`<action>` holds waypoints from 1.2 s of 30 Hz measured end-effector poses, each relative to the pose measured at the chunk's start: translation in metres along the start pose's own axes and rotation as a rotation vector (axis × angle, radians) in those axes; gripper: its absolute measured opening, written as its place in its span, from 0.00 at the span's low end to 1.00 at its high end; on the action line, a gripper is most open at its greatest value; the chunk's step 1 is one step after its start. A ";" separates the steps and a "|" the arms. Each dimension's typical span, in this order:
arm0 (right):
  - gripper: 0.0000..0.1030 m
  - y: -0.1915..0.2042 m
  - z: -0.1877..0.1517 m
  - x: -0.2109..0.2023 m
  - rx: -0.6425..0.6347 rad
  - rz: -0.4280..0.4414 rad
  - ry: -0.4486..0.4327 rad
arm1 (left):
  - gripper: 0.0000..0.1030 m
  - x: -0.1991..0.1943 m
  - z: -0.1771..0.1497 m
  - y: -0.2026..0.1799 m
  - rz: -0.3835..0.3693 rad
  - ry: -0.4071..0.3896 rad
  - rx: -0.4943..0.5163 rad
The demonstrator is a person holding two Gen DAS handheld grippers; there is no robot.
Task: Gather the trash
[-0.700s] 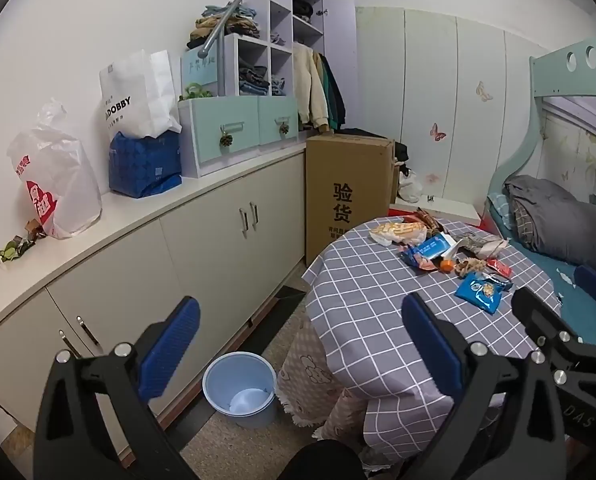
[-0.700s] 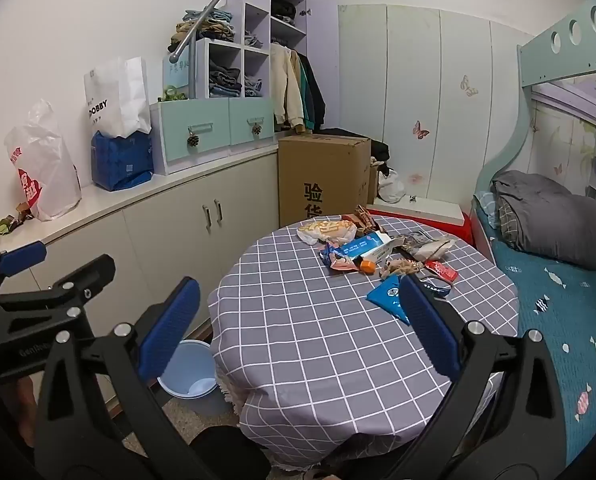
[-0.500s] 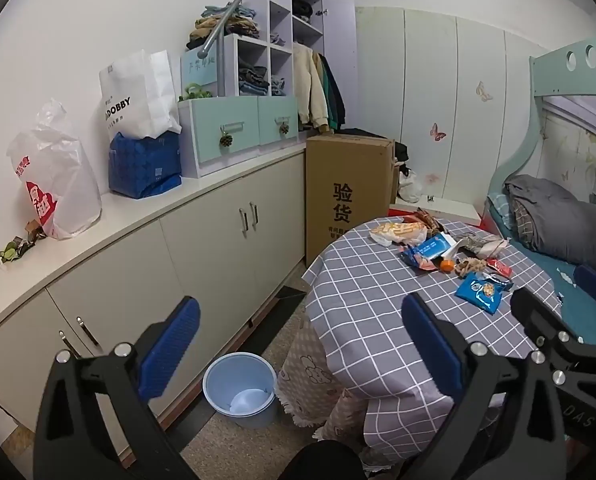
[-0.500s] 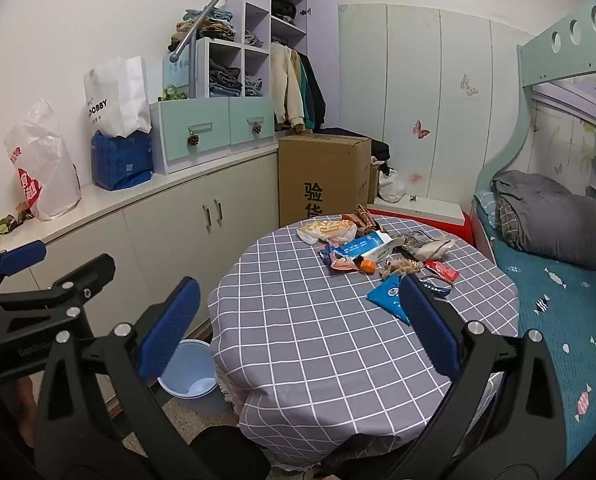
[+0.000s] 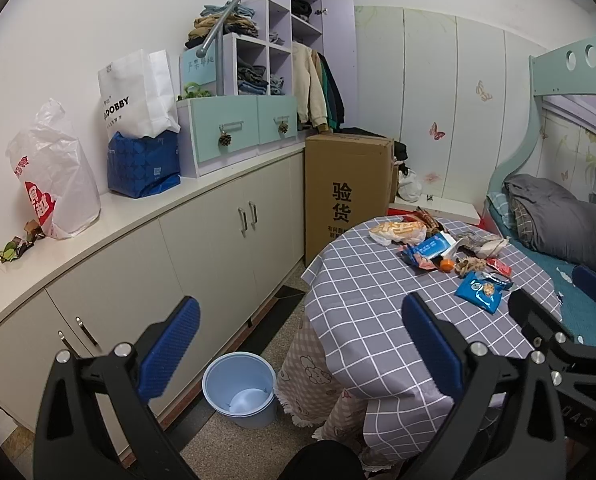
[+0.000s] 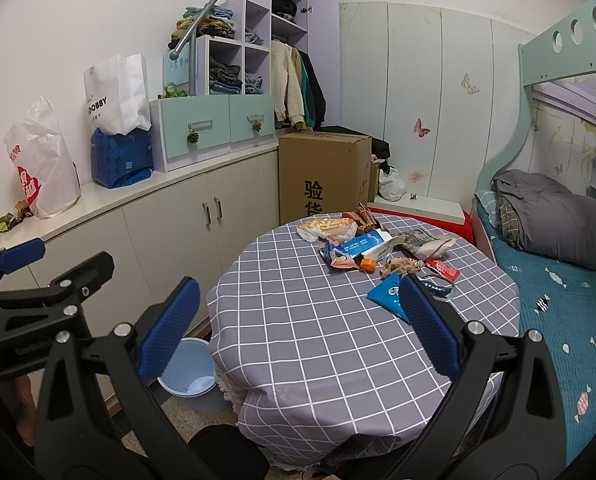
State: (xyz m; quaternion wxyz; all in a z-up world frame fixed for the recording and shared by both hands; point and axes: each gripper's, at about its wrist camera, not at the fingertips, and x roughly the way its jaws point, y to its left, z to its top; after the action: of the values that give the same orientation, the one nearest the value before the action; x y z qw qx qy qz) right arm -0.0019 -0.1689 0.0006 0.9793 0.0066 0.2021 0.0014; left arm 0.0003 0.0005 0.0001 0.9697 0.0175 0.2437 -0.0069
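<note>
Wrappers [image 6: 377, 254] lie heaped at the far side of the checked surface [image 6: 317, 320]; they look light, crinkly and slippery, best pinched at an edge. Both the left tool [image 5: 298, 344] and right tool [image 6: 298, 340] gape wide, empty. A bag [image 5: 132, 96] reads "DOBBY".

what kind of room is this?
Likely a child's bedroom: a bunk bed with bedding, open shelves of folded clothes, butterfly stickers on the wall. A table holds wrappers.
</note>
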 end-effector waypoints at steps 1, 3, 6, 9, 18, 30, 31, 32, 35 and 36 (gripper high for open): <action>0.94 0.000 0.000 0.001 0.000 0.000 0.001 | 0.96 0.000 0.000 0.000 0.001 0.000 0.000; 0.94 0.000 -0.001 0.001 -0.001 0.000 0.001 | 0.96 0.000 0.000 0.000 0.000 0.001 -0.001; 0.94 0.000 -0.001 0.001 0.001 0.001 0.003 | 0.96 0.000 0.000 0.000 0.001 0.001 0.002; 0.94 0.000 -0.001 0.001 0.000 0.000 0.002 | 0.96 0.000 0.000 0.000 0.001 0.000 0.000; 0.94 0.000 -0.001 0.002 0.000 0.000 0.002 | 0.96 0.000 0.000 0.000 0.001 0.000 0.001; 0.94 -0.001 -0.005 0.005 0.000 0.001 0.005 | 0.96 0.002 0.001 0.000 0.003 0.000 0.000; 0.94 -0.001 -0.005 0.006 0.000 0.002 0.005 | 0.96 0.002 0.001 0.000 0.004 0.000 0.001; 0.94 -0.001 -0.005 0.006 0.000 0.003 0.005 | 0.96 0.002 0.002 -0.001 0.004 0.000 0.001; 0.94 -0.001 -0.006 0.006 -0.001 0.002 0.005 | 0.96 0.002 0.002 0.000 0.003 -0.001 0.000; 0.94 -0.001 -0.005 0.006 0.000 0.003 0.005 | 0.96 0.002 0.002 0.000 0.004 -0.001 0.001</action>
State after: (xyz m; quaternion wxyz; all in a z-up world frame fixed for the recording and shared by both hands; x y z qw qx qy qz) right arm 0.0014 -0.1695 -0.0067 0.9788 0.0069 0.2046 0.0027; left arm 0.0031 0.0000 0.0003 0.9697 0.0183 0.2434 -0.0052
